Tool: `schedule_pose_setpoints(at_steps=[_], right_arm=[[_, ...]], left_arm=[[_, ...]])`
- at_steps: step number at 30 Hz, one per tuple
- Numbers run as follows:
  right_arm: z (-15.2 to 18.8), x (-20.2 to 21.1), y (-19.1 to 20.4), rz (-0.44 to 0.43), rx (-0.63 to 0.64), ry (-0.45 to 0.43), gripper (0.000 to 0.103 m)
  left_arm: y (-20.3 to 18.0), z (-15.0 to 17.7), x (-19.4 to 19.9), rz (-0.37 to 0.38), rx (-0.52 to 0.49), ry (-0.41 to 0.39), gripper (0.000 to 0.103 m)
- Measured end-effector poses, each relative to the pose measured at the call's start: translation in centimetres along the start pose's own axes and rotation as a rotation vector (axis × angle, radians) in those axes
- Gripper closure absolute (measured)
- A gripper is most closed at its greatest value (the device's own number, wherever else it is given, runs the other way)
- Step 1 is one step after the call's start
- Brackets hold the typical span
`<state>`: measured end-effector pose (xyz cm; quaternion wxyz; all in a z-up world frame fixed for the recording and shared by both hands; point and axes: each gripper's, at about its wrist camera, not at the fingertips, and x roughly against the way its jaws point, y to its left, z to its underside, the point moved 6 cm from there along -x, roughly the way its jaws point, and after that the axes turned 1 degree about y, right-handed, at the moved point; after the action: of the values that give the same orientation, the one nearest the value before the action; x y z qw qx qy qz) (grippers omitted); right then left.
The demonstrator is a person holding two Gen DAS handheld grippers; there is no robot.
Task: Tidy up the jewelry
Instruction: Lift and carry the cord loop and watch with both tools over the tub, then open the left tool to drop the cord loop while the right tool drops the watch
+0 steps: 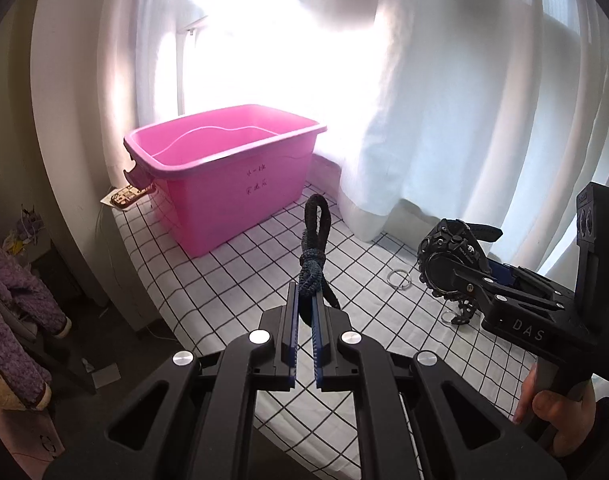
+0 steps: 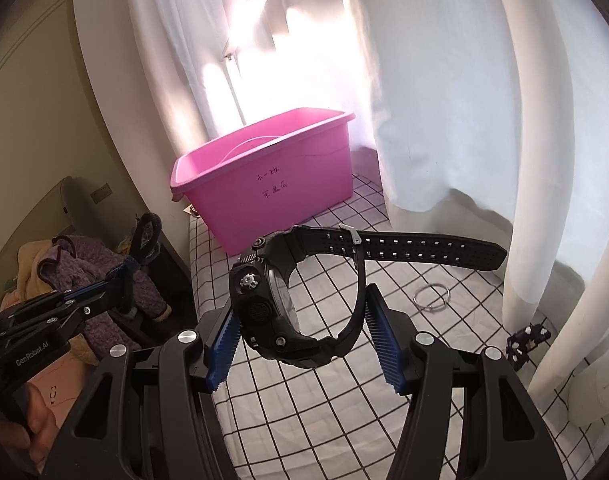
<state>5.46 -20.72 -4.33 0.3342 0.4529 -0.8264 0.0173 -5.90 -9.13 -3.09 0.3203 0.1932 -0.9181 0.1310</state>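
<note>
Watch (image 2: 300, 300) gripped (bin (image 2: 264, 200) ahead).

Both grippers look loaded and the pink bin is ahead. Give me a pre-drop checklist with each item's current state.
1. Left gripper shut on the black hair tie: ok.
2. Right gripper clamping the black watch: ok.
3. Pink bin open on top: ok.
4. Either gripper over the bin: not ok, both short of it.
5. Bin contents: cannot tell.
6. Metal ring lies on the checked cloth, not collected: not ok.
</note>
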Motion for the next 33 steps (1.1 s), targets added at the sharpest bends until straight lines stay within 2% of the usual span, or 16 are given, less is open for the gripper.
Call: schedule_pose_setpoints(at_steps=[3,7,13,17,23,29,33], right_arm=[[-3.8,-1.5,2.1,-0.016,0.013,-0.041,0.046],[-8.9,-4.8,5.1,-0.008,0.022,-0.088,0.046],[-16.3,-12.2,8.9,0.002,0.001,-0.093,0.046],[-19.8,-17.2,10.0,0.016,-0.018,-0.061,0.046],[-22.0,-24.1,9.6,0.044,-0.029,0.051,0.046],[-22.8,-30.8,8.4,0.067,-0.065,0.222,0.046],[-22.5,-34.4,7.4,0.1,-0.077,0.345,0.046]], left_arm=[[2.3,-3.4,-0.4,0.009,-0.017,-0.047,0.097],[6.4,-8.1,-2.5,0.057,-0.017,-0.076,0.096],[13.7,-15.5,-7.5,0.071,-0.035,-0.057,0.096],[17.6,-19.5,-11.4,0.074,-0.04,-0.028,0.096],[21.1,-21.7,-17.0,0.066,-0.02,0.051,0.096],[23.3,-21.6,-22.1,0.078,0.033,0.187,0.096],[23.6,-21.4,-24.7,0.094,0.021,0.272,0.096]])
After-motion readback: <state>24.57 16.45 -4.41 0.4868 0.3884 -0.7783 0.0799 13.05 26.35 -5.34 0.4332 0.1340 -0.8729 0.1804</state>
